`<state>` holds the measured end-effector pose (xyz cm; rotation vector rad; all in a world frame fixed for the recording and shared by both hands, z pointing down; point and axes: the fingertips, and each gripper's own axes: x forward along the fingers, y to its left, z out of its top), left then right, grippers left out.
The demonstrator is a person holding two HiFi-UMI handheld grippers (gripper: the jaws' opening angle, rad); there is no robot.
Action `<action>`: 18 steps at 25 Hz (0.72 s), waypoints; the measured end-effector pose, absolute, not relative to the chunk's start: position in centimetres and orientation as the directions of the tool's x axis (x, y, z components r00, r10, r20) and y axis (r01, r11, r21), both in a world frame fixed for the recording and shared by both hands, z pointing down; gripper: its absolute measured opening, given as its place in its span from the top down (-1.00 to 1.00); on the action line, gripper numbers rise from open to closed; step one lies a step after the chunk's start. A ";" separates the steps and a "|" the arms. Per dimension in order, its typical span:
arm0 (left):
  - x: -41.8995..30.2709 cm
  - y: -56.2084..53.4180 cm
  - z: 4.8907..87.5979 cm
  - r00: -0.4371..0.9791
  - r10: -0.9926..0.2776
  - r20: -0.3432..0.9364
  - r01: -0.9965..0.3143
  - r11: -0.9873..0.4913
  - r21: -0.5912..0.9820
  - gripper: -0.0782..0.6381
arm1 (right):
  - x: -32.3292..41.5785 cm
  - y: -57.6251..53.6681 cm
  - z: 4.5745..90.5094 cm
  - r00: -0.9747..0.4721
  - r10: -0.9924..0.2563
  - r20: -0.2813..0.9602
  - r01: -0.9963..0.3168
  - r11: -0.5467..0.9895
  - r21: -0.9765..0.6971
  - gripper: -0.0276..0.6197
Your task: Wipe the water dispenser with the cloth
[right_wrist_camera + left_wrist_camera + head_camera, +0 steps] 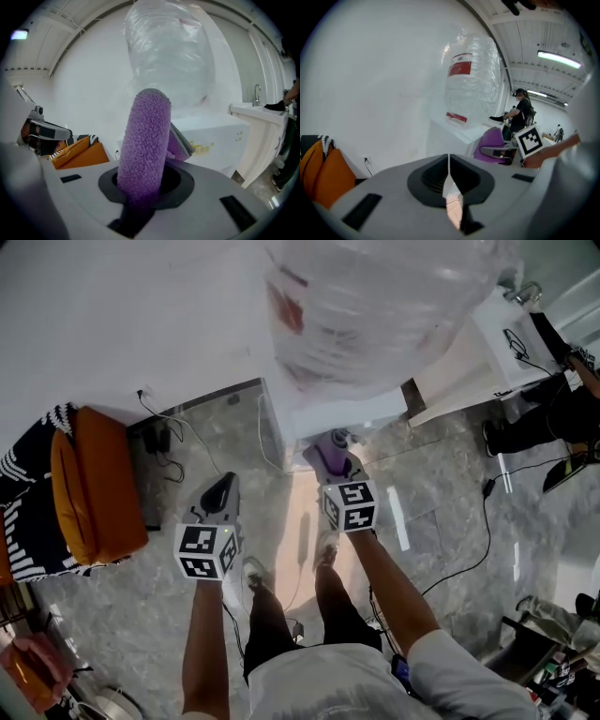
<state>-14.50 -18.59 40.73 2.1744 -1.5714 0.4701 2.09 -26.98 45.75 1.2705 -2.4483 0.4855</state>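
Right claw (140,190) is clamped tight on a folded purple cloth (144,136), which stands up out of the jaws like a thick pad. Straight ahead of its tips is the white water dispenser (213,133), and the big clear bottle (168,56) rises above them. From the head view the cloth looks close to the dispenser's front top edge, though I can't tell whether it touches. Left claw (223,488) hangs to the side of the right one and further back from the dispenser, its jaws pressed together on nothing. To wipe well, I'd lay the cloth's broad face flat on the cabinet and sweep in long overlapping strokes. The grip should be firm enough that the cloth can't slip out, and the strokes should steer clear of the bottle.
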 end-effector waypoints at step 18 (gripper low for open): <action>-20.8 -14.2 40.6 0.387 -0.781 0.491 -0.917 -0.381 0.116 0.72 | -5.3 -24.8 45.1 -0.578 -0.672 0.462 -0.746 0.205 -0.634 0.68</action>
